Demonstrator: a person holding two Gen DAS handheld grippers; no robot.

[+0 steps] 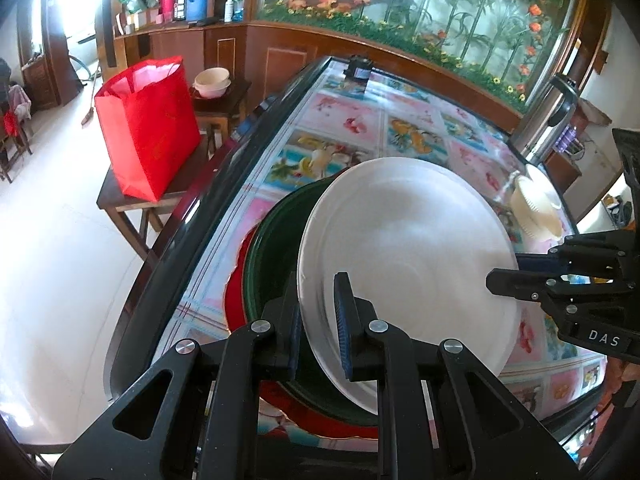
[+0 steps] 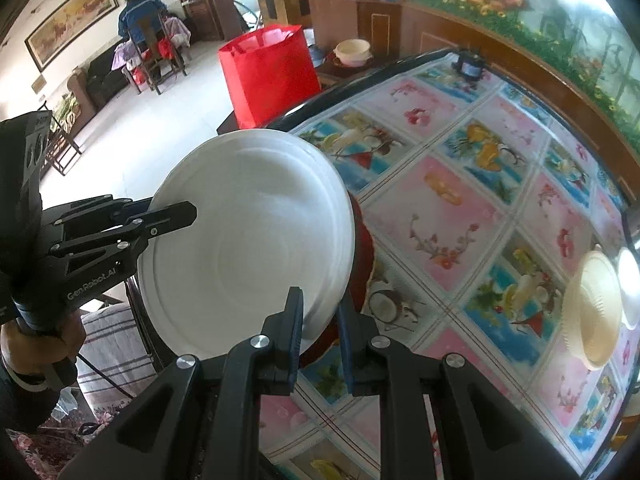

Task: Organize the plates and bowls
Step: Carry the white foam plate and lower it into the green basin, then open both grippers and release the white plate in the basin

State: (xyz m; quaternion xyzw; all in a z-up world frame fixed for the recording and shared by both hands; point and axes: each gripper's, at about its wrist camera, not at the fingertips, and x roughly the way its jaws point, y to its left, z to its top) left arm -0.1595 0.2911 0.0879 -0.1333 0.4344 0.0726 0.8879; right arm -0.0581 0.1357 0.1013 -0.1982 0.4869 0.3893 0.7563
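A white plate (image 1: 404, 248) hangs tilted over a stack made of a dark green dish (image 1: 272, 248) on a red plate (image 1: 236, 300). My left gripper (image 1: 318, 300) is shut on the white plate's near rim. My right gripper (image 1: 516, 270) pinches the opposite rim from the right. In the right wrist view the white plate (image 2: 248, 240) sits between the right gripper (image 2: 320, 300) and the left gripper (image 2: 168, 212), both shut on its rim. The red plate (image 2: 366, 248) peeks out beneath. A cream ribbed bowl (image 2: 592, 312) stands at the table's right side.
The table (image 2: 460, 208) has a flowered glass top with a dark rim. A steel thermos (image 1: 552, 116) stands behind the cream bowl (image 1: 536, 208). A red bag (image 1: 148, 128) and stacked bowls (image 1: 212, 80) rest on stools beyond the table's left edge. A person (image 2: 140, 16) sits far back.
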